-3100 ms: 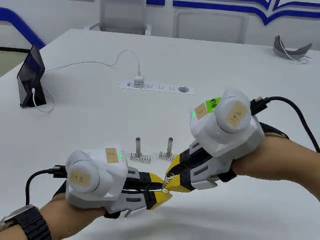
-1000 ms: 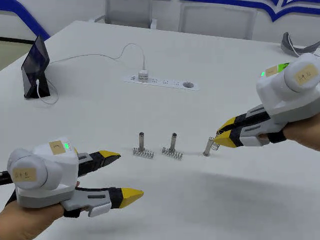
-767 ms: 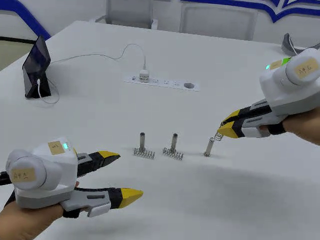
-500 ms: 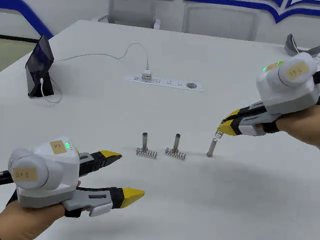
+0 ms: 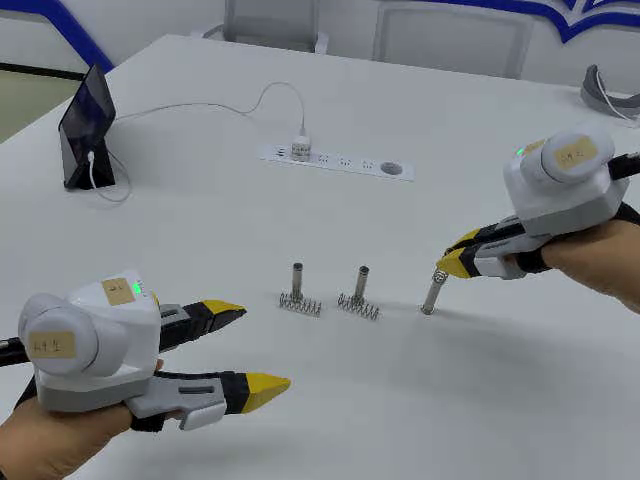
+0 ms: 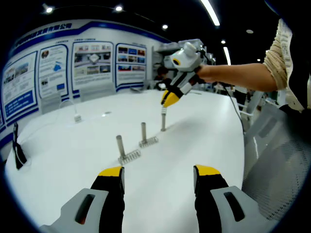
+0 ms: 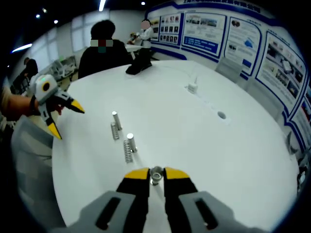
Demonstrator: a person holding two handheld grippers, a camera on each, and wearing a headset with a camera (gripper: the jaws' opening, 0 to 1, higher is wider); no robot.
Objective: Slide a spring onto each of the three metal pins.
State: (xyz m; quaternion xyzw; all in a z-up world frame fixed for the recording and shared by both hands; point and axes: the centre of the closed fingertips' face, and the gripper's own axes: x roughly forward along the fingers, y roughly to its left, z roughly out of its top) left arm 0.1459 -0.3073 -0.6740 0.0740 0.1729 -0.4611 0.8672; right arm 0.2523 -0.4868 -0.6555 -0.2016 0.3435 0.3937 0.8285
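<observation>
While the left hand-held gripper (image 5: 262, 345) gapes, the right hand-held gripper (image 5: 443, 268) pinches a half-hidden spring (image 7: 156, 175) atop a pin (image 5: 430, 297).

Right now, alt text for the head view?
The right gripper holds a spring at the top of the rightmost pin on a white table. The left pin and middle pin stand bare, a loose spring lying by each; the left gripper hangs open, lower left.

White table (image 5: 200, 210), power strip (image 5: 335, 160), propped tablet (image 5: 84, 128)
</observation>
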